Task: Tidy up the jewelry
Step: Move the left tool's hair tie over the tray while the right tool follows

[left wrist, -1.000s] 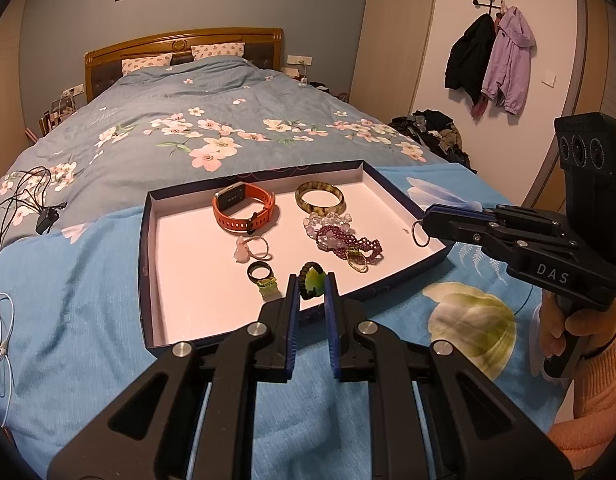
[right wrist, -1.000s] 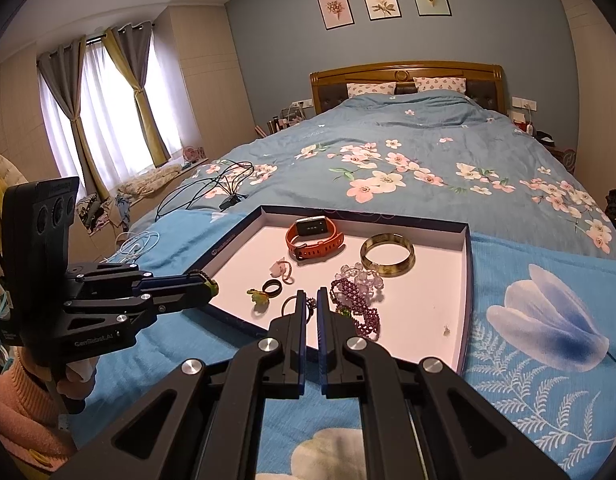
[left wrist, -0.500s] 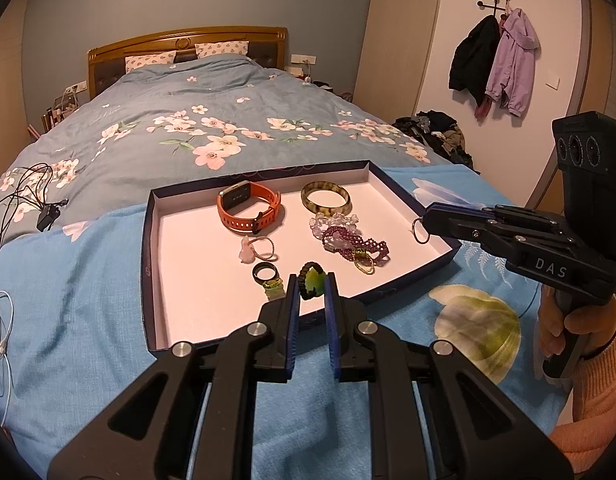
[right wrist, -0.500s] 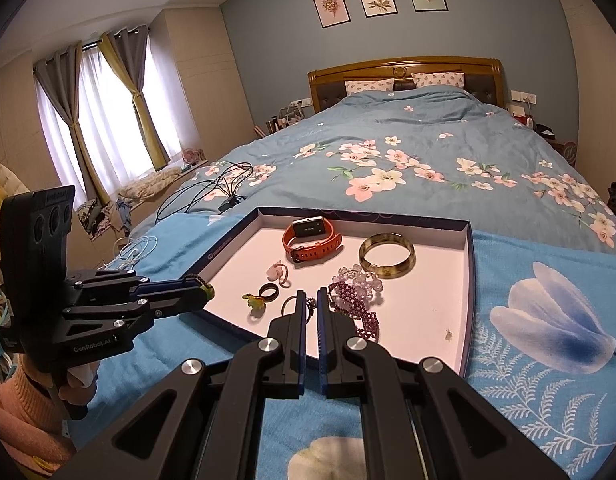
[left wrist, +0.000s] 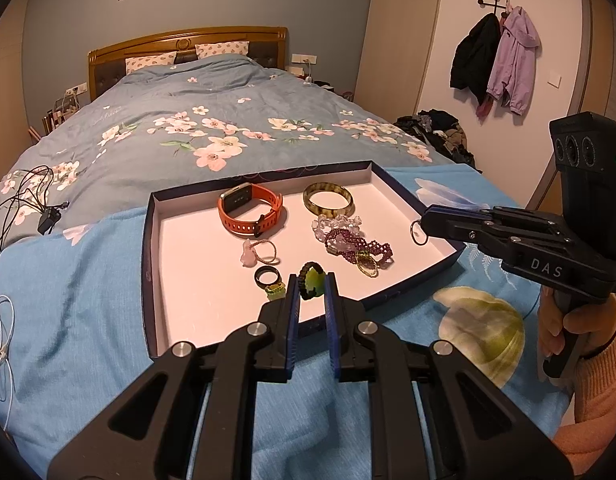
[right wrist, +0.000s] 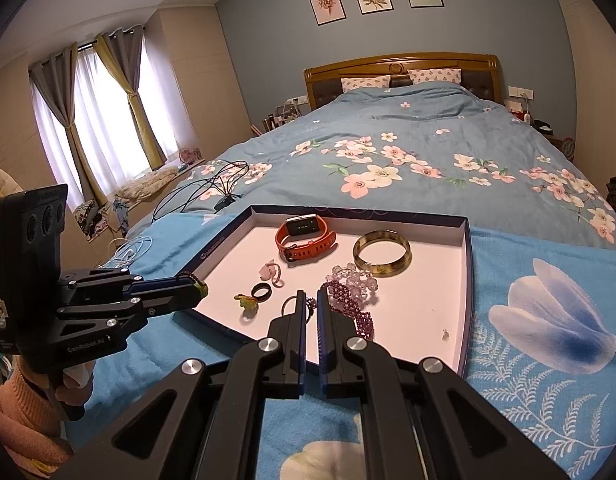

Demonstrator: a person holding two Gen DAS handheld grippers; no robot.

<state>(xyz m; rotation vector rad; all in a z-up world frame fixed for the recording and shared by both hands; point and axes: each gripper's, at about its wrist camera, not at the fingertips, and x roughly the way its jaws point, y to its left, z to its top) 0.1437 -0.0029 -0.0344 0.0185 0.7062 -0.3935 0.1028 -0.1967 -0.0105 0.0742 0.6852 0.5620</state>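
Between the left jaws, which are drawn in on it, sits a green charm on a dark cord loop [left wrist: 311, 281]; I hold the left gripper [left wrist: 311, 286] above the near edge of the tray [left wrist: 148, 240], so the piece hangs clear of the white floor. Ahead of these jaws and slightly to their left lie a black ring [left wrist: 265, 275] and a small green-yellow charm [left wrist: 275, 290]; further ahead, a pink ring [left wrist: 256, 251], an orange watch [left wrist: 250, 214] and a horn-coloured bangle [left wrist: 327, 199]; ahead and to the right, a heap of clear and purple beaded bracelets [left wrist: 349, 240]. The right gripper [right wrist: 311, 307] has its jaws pressed almost together on a thin metal ring [left wrist: 416, 231], which shows at their tip over the tray's right wall in the left view and pokes out beside the left finger in the right view. I judge the step in hand to be carrying: both pieces are lifted and neither is yet placed. The next move, as I read it, calls for choosing a bare patch of tray floor for each piece, lowering until it nearly touches, then spreading the jaws slowly. Both items are small and light and may cling to a pad or roll once freed.
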